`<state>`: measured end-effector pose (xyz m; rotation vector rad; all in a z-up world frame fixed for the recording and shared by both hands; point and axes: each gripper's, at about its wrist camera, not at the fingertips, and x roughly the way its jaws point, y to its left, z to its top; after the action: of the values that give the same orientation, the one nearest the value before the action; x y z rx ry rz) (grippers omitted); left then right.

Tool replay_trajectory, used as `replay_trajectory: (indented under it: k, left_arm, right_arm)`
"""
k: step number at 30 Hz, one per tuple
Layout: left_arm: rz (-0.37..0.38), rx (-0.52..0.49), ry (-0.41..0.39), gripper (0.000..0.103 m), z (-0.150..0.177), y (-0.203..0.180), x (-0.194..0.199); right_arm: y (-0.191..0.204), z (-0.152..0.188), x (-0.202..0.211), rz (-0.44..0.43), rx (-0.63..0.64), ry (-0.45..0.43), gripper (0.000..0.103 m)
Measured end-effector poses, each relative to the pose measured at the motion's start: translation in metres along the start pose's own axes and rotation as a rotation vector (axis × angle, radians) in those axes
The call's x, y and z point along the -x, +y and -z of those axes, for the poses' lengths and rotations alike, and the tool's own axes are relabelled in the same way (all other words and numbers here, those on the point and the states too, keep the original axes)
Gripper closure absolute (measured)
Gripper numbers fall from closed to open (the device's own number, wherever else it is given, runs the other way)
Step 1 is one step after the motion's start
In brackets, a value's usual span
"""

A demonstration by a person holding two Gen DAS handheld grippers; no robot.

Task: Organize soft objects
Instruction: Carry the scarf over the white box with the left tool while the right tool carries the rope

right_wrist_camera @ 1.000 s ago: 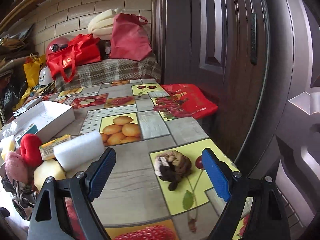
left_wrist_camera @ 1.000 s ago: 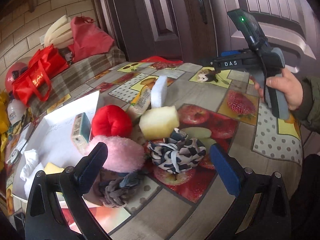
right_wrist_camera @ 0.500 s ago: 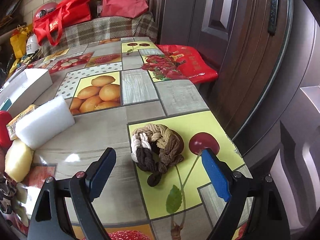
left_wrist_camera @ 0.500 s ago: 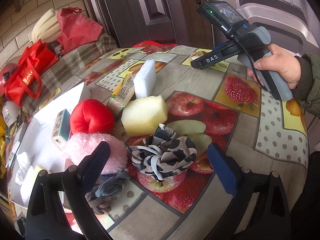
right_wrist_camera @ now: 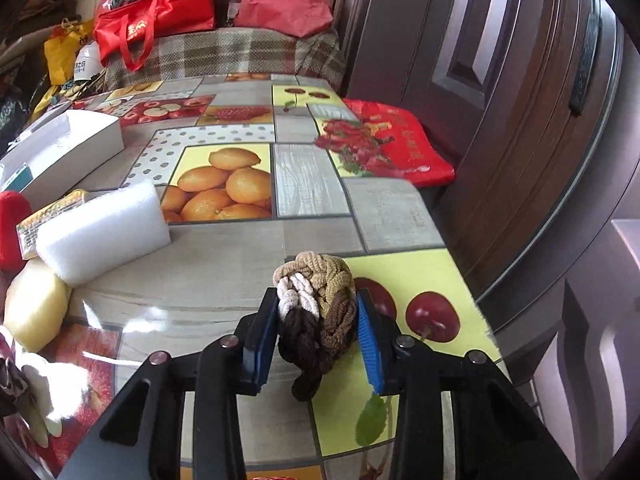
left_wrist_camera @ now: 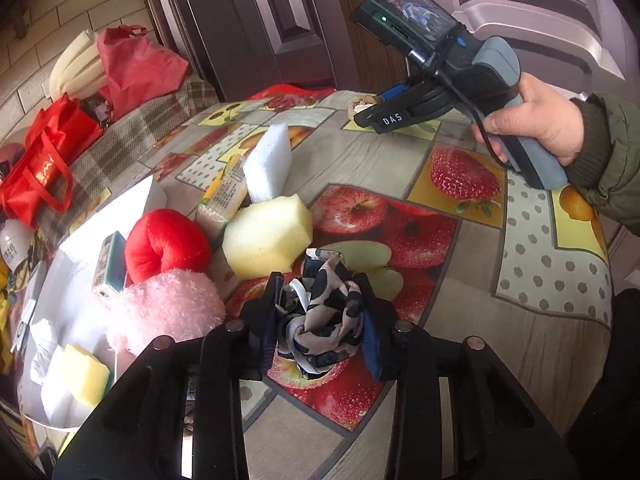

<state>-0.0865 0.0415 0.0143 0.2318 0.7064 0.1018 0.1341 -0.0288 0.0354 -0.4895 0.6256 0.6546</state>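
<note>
My left gripper [left_wrist_camera: 320, 320] is shut on a black-and-white patterned scrunchie [left_wrist_camera: 320, 316] that rests on the fruit-print tablecloth. My right gripper [right_wrist_camera: 318, 328] is shut on a braided brown, tan and white hair tie [right_wrist_camera: 318, 316] near the table's right edge; it also shows in the left wrist view [left_wrist_camera: 384, 118], held by a hand. Beside the scrunchie lie a pink plush ball [left_wrist_camera: 168, 312], a red plush toy [left_wrist_camera: 166, 244], a yellow sponge [left_wrist_camera: 268, 236] and a white foam block [left_wrist_camera: 268, 168].
A white box [left_wrist_camera: 60, 280] at the left holds a small yellow sponge [left_wrist_camera: 84, 374] and a teal carton [left_wrist_camera: 108, 268]. A yellow packet [left_wrist_camera: 224, 194] lies by the foam block. Red bags [right_wrist_camera: 156, 16] sit on a plaid bench beyond the table. A dark door stands on the right.
Both grippers have moved forward and closed: the left on the patterned scrunchie, the right on the braided hair tie. Earlier both were open with the items ahead of them.
</note>
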Motion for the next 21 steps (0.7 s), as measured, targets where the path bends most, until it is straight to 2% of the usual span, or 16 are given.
replay_trajectory:
  k: [2,5,9,14,21]
  left_arm:
    - [-0.012,0.049,-0.066,0.069,0.002,0.01,0.014]
    - [-0.011,0.176,-0.166,0.069,0.009,0.035,0.034]
    - [-0.116,0.246,-0.229,0.069,0.019,0.055,0.05]
    - [-0.171,0.356,-0.285,0.069,0.033,0.081,0.063]
    - [-0.279,0.416,-0.294,0.069,0.043,0.103,0.067]
  right_arm:
    - [0.002,0.002,0.017,0.002,-0.001,-0.082,0.066]
    - [-0.003,0.011,0.046,-0.073,-0.092,-0.194,0.066]
    - [0.004,0.019,0.078,-0.119,-0.164,-0.309,0.066]
    - [0.036,0.018,0.095,-0.196,-0.133,-0.367,0.065]
    - [0.083,0.012,0.102,-0.295,-0.064,-0.386,0.065]
